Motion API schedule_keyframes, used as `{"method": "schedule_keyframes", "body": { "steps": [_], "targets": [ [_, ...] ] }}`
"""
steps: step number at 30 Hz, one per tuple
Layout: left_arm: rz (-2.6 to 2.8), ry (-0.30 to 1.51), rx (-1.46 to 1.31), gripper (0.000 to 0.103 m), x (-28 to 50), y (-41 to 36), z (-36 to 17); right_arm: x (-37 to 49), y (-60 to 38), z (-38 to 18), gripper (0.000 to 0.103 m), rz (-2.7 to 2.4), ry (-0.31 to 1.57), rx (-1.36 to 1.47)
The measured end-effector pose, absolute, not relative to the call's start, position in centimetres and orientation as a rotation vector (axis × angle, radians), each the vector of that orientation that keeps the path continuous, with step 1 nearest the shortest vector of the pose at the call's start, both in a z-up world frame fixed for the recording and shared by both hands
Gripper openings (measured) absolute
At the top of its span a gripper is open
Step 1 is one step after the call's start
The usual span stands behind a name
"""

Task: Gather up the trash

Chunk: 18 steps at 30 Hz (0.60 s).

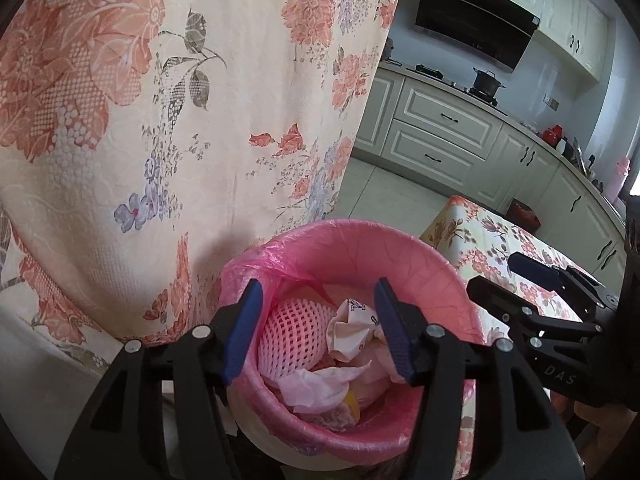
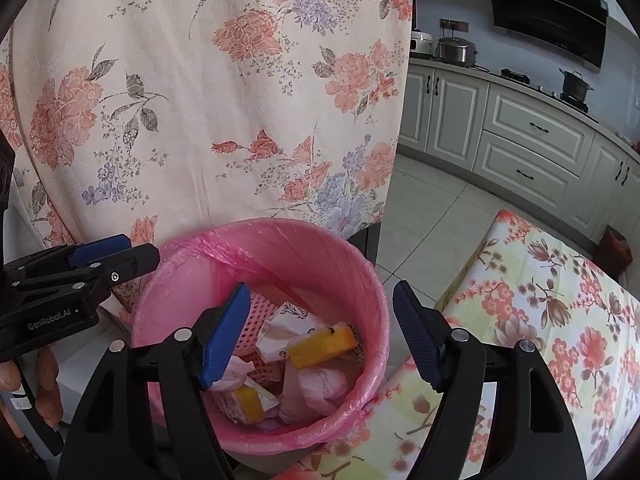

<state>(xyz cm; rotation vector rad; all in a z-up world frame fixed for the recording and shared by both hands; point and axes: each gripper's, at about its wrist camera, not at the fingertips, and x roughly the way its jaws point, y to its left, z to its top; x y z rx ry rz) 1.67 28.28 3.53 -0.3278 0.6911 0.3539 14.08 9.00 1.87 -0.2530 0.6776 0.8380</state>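
Note:
A waste bin lined with a pink plastic bag [image 1: 360, 240] [image 2: 280, 228] stands under both grippers. In it lie a pink foam fruit net [image 1: 296, 332], crumpled printed paper [image 1: 352, 332] [image 2: 288, 332], tissues [image 1: 316, 388] and two yellow sponge-like pieces [image 2: 322, 346] [image 2: 248, 400]. My left gripper [image 1: 318, 332] hangs open over the bin's mouth, its blue pads pressing on nothing. My right gripper [image 2: 322, 332] is open wide above the bin too, the upper yellow piece showing between its fingers but clear of the pads. Each gripper shows at the other view's edge [image 1: 494, 272] [image 2: 140, 250].
A floral tablecloth [image 1: 160, 120] [image 2: 240, 80] hangs down right behind the bin. A low seat with a floral cover [image 1: 500, 248] [image 2: 540, 320] stands to the right of it. Kitchen cabinets [image 2: 520, 140] and a pot on the stove [image 1: 486, 80] are farther back, across tiled floor. A person's hand [image 2: 44, 380] grips the left handle.

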Motion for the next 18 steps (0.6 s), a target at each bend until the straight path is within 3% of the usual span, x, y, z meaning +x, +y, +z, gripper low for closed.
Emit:
{"method": "schedule_keyframes", "body": {
  "steps": [5,18],
  "targets": [
    [0.355,0.687,-0.333,0.071,0.1,27.2,3.7,13.5,7.1,1.9,0.074,0.822,0.672,-0.224],
    [0.296,0.730,-0.277,0.081,-3.6,23.1,3.6,9.8,2.6,1.4,0.080,0.821,0.659,-0.209]
  ]
}}
